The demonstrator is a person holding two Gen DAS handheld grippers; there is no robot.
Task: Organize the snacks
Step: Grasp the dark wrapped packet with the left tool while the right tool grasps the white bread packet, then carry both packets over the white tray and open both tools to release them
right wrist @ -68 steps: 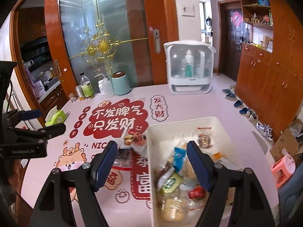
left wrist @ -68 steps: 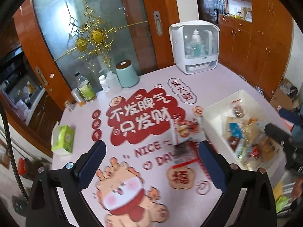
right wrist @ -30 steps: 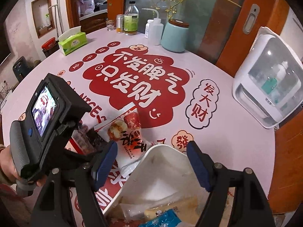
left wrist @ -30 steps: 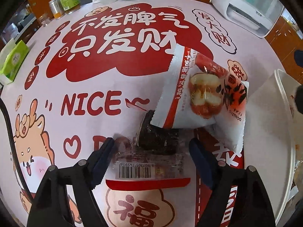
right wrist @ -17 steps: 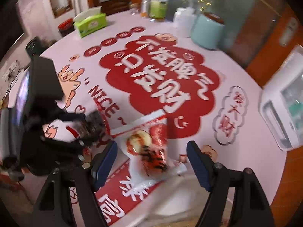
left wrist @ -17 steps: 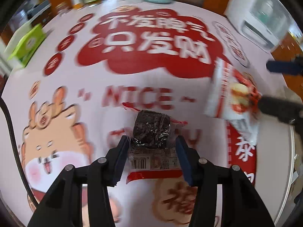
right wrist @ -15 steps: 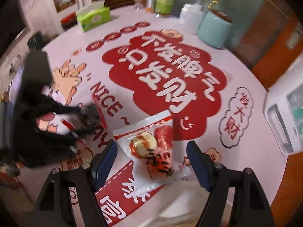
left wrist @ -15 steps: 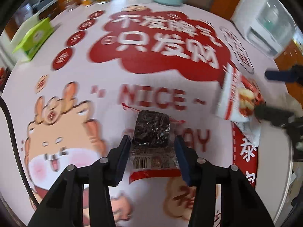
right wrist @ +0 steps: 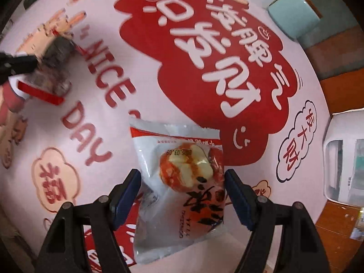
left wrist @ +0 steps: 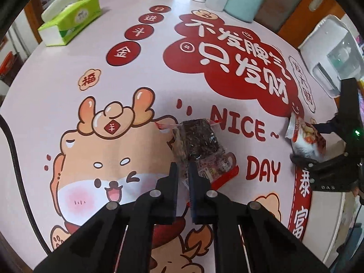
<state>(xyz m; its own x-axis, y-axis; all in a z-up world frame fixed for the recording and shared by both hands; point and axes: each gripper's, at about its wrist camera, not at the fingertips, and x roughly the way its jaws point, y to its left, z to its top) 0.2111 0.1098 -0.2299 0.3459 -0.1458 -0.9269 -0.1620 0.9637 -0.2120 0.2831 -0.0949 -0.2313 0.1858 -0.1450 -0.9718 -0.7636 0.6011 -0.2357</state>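
My left gripper (left wrist: 183, 170) is shut on the near edge of a clear packet with a dark snack block (left wrist: 196, 144) and holds it over the printed table cover; the same packet (right wrist: 53, 68) shows blurred at far left in the right wrist view. A white and red snack bag (right wrist: 182, 179) lies on the table between the fingers of my right gripper (right wrist: 182, 177), whose blue pads touch its sides. In the left wrist view that bag (left wrist: 304, 136) sits in the right gripper at right. A white bin's rim (left wrist: 327, 207) shows at lower right.
A green tissue box (left wrist: 70, 20) stands at the far left. Bottles and a teal canister (left wrist: 243, 1) line the back edge. A white appliance (left wrist: 329, 52) stands at the back right; it also shows in the right wrist view (right wrist: 345, 159).
My left gripper has shut on the dark snack packet and carried it left, away from the white bag. My right gripper has come down around the white and red bag.
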